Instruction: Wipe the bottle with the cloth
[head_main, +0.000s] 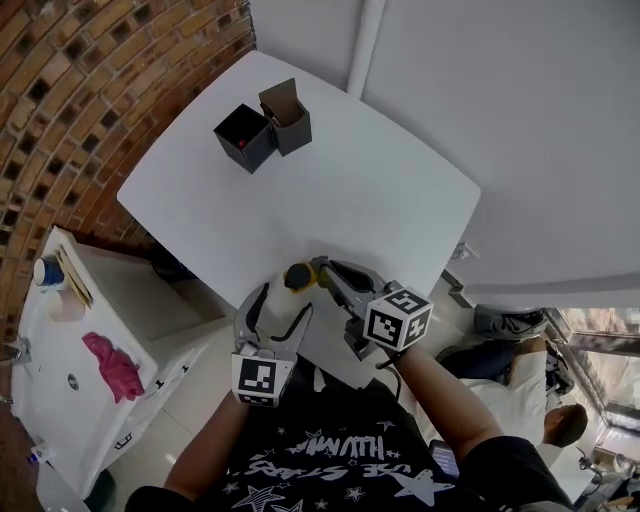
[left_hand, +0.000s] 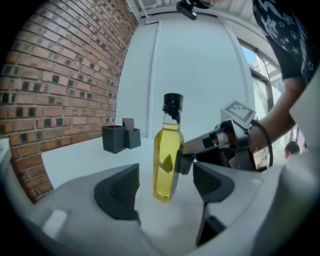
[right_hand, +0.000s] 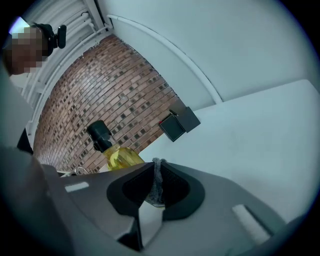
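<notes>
Nearest the wearer, the left claw (head_main: 282, 304) is held low over the front edge of the white table (head_main: 380, 180). Its jaws are spread wide and nothing is gripped. Just beyond its tips, in line with the gap, the bottle (left_hand: 167, 160) is seen standing upright on the table, clear glass filled with yellow oil and capped in black, with neither pad touching it. From the right, the right claw (left_hand: 187, 160) is angled in toward the bottle's side at about mid-height. Its jaws are pressed together on a thin fold of grey cloth (right_hand: 156, 185), and the tip appears to meet the glass, though firm contact cannot be confirmed. Off to the left, a pink rag (head_main: 110, 365) is left lying on a white side cabinet (head_main: 170, 330), well apart from the work. Farther back on the table, two small black boxes (head_main: 262, 128) are set side by side near the far corner, and a brick wall (head_main: 90, 100) is seen behind them. The step in hand is judged to be the very start of the wipe, with the cloth placed at the bottle and the bottle not yet steadied. For the next move, the bottle would probably need to be held by the left claw so that it is not pushed over, and the cloth then drawn along the glass under light pressure.
</notes>
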